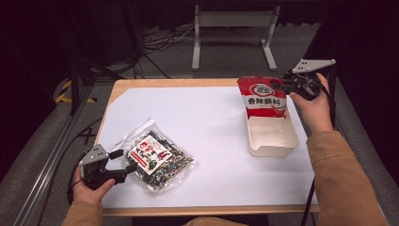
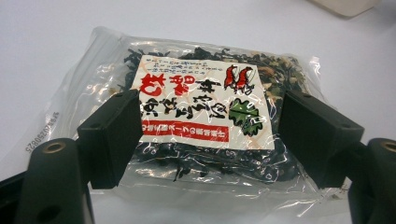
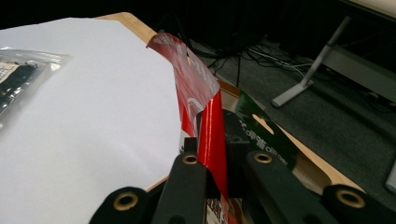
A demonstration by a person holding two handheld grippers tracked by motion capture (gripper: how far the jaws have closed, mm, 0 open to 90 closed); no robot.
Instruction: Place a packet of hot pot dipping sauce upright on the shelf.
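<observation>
A clear bag of dark dried seaweed (image 1: pixel 157 157) with a red-and-white label lies flat on the white sheet at the front left. My left gripper (image 1: pixel 123 164) stands open at its near-left edge, and in the left gripper view the bag (image 2: pixel 201 112) lies between and beyond the two black jaws. At the back right my right gripper (image 1: pixel 283 85) is shut on the top edge of a red seasoning packet (image 1: pixel 261 96), which hangs upright over the far end of a white tray (image 1: pixel 289 141). The right gripper view has the red packet (image 3: pixel 212 126) pinched between the jaws.
The white sheet (image 1: pixel 211 122) covers most of the wooden table (image 1: pixel 155 83). Past the far edge stand a grey metal frame (image 1: pixel 233 28) and cables on the floor. A rail runs along the left side.
</observation>
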